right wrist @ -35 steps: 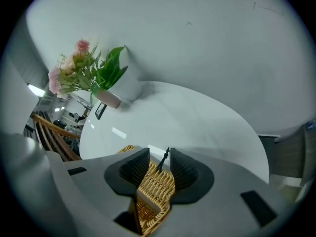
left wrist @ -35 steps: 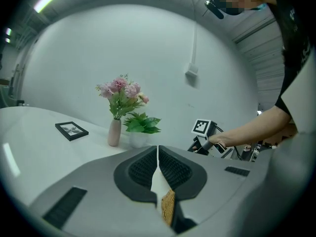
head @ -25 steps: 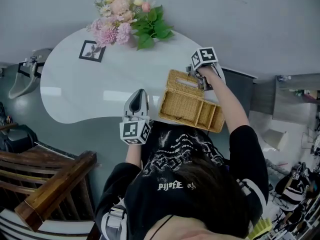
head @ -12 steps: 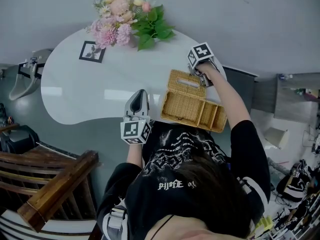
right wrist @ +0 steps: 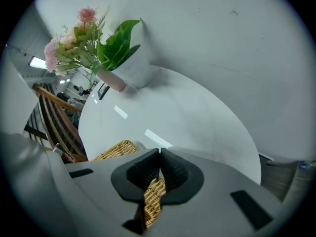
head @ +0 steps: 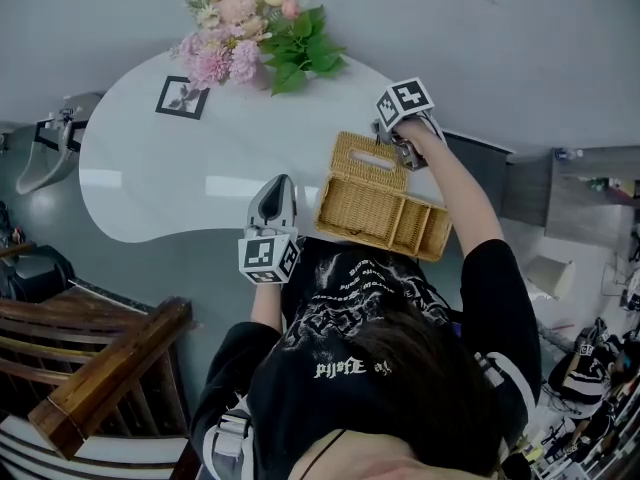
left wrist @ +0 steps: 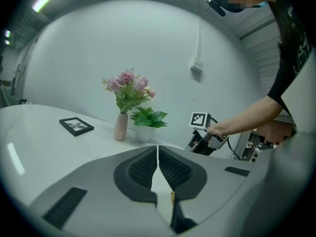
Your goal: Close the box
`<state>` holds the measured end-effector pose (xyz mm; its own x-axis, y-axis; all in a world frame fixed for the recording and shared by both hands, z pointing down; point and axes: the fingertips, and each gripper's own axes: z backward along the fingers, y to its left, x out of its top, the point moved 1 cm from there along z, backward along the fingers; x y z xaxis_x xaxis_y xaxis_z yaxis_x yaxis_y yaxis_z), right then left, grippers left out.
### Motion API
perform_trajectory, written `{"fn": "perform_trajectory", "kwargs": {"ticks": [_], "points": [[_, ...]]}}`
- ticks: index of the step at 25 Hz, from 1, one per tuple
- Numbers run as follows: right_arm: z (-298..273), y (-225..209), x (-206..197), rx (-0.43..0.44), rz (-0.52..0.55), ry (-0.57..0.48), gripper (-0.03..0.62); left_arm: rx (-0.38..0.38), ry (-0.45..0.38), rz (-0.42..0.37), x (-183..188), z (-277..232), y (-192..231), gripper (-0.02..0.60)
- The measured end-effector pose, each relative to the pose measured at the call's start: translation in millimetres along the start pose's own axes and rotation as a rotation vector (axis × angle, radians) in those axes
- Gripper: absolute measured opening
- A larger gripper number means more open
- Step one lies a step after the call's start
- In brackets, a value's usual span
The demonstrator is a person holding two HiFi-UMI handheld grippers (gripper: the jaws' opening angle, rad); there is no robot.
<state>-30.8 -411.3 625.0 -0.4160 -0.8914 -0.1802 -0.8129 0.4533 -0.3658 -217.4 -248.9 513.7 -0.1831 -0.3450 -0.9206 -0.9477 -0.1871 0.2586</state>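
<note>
An open wicker box sits at the near edge of the white table, its lid folded back on the far side. My right gripper is at the lid's far right corner. In the right gripper view its jaws have just been closing and now pinch the woven lid edge. My left gripper hovers left of the box, apart from it. In the left gripper view its jaws are pressed together with nothing between them.
A vase of pink flowers and a green plant stand at the table's far edge, with a small picture frame to their left. A wooden chair stands on the near left.
The right gripper's jaws, spread around the lid edge before, have closed onto it and rolled a little. The box has shifted slightly left. The left gripper has stayed put.
</note>
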Motion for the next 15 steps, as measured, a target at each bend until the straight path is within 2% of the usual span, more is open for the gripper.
{"fn": "perform_trajectory", "kwargs": {"ticks": [10, 15], "points": [[34, 8, 5, 0.031, 0.011, -0.141, 0.035, -0.024, 0.001, -0.018, -5, 10, -25, 0.029], [55, 17, 4, 0.041, 0.051, -0.208, 0.035, -0.019, -0.006, -0.027, -7, 17, -35, 0.029]]}}
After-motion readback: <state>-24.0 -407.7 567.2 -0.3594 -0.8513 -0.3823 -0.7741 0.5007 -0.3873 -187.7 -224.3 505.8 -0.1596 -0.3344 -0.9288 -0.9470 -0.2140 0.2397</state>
